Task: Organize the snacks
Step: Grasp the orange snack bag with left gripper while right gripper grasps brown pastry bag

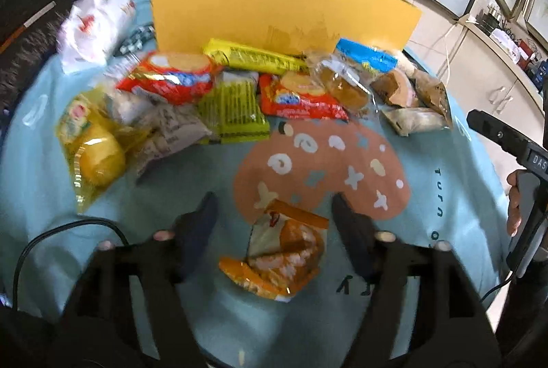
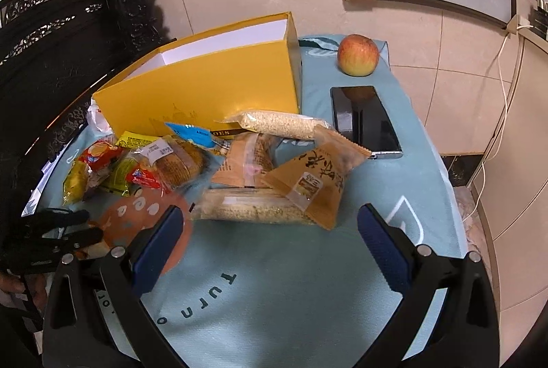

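A: Where the left wrist view looks down, the left gripper (image 1: 274,207) is spread wide, fingers apart, straddling an orange crinkled plastic snack packet (image 1: 279,256) on the pale blue printed tablecloth (image 1: 445,162); contact not discernible.

B: Other snacks?

A: The heap of mixed wrapped snacks (image 1: 233,94) lies beyond, against the open yellow cardboard box (image 1: 274,1).

B: Right wrist view?

A: Right gripper (image 2: 270,231) released, nothing between its fingers, just before a tan kraft-paper snack pouch (image 2: 322,176). A red-yellow apple (image 2: 358,54) and a black smartphone (image 2: 364,121) lie beside the box (image 2: 205,87).
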A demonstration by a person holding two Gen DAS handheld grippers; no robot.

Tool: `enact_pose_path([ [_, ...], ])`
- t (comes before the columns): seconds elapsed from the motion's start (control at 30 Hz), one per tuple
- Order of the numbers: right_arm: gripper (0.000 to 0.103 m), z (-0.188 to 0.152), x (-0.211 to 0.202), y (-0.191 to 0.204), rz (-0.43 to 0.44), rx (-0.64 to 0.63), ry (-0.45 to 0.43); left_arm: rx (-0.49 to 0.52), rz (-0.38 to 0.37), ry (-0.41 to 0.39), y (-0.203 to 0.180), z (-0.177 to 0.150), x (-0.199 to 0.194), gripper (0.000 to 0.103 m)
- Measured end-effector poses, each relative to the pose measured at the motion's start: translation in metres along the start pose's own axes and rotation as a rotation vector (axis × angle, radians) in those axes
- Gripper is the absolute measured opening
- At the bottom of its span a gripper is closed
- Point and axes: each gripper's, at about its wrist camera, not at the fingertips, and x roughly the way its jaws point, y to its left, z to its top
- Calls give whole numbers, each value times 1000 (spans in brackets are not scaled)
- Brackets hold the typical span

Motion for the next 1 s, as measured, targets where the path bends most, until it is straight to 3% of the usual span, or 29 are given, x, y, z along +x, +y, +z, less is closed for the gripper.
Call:
enact_pose_path([
  [0.3, 102, -1, 3, 7, 15, -20, 10, 39, 4, 48, -4, -13, 11, 75],
  [0.4, 102, -1, 2, 6, 10, -22, 5, 78, 38, 27, -9, -16, 10, 63],
  [0.5, 102, -1, 1, 2, -3, -16, 5, 44, 14, 25, -5, -14, 6, 46],
  [0.73, 102, 4, 9, -13, -122, -42, 31, 17, -1, -26, -2, -2, -3, 46],
  [1.0, 102, 38, 34, -35, -204, 81, 37, 28, -30, -9, -10, 1, 7, 46],
])
